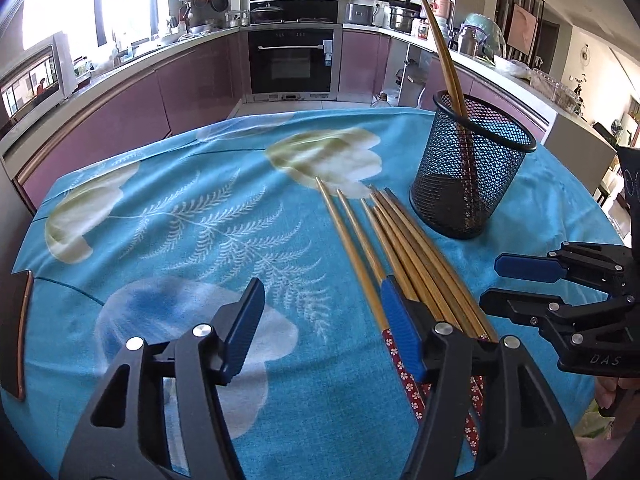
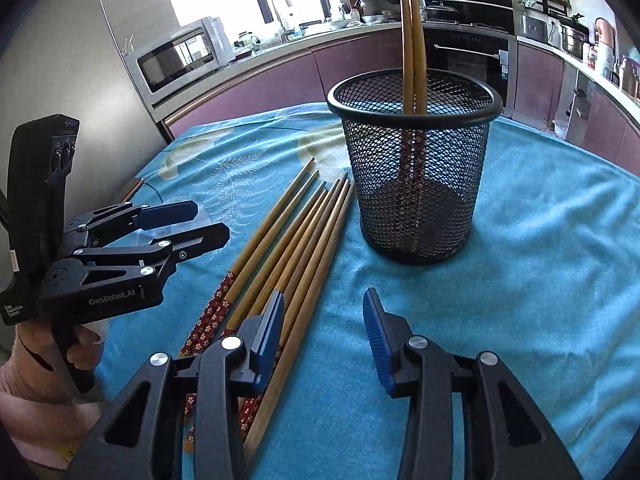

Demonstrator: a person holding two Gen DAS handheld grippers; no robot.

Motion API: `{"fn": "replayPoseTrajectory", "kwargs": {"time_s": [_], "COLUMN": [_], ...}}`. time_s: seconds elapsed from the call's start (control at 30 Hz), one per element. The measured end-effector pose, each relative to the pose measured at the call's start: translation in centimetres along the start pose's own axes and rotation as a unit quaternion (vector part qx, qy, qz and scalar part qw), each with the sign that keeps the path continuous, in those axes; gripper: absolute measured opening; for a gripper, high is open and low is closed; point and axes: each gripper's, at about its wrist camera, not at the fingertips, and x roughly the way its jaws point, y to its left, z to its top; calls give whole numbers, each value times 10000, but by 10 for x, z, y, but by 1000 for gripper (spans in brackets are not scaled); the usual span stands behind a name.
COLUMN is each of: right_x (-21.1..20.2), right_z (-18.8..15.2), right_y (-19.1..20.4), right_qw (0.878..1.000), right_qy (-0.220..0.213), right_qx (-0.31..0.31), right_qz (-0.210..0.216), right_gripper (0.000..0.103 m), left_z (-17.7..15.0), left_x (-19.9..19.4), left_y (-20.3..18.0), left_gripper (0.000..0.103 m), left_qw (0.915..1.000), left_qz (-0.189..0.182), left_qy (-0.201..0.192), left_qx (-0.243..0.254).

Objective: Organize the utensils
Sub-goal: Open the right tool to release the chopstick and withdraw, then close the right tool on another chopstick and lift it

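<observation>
Step in hand: reaching for next pair; two chopsticks stand in mesh holder (image 2: 416, 168); loose chopsticks (image 2: 296, 240) lie bundled on blue cloth (image 1: 180, 216) beside it; left gripper (image 1: 322, 334) and right gripper (image 2: 322, 338) both spread, pinching nothing; next: straddle one stick, then pinch.

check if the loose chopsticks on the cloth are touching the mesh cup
Apart. The left wrist view shows blue cloth between the loose chopsticks and the base of the mesh cup; the right wrist view shows the same gap.
</observation>
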Motion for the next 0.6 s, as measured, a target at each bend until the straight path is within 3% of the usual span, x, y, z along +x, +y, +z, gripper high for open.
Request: {"fn": "replayPoseTrajectory", "kwargs": {"time_s": [0.6], "right_x": [11], "right_z": [-2], "right_y": [6], "right_qw": [9997], "right_qy": [142], "right_qx": [3], "right_qz": [-205], "right_gripper": [34], "left_z": [1], "left_x": [22], "left_y": [-10], "left_gripper": [54], "left_qw": [9995], "left_qz": [-60], "left_qy": [309], "left_qx": [85]}}
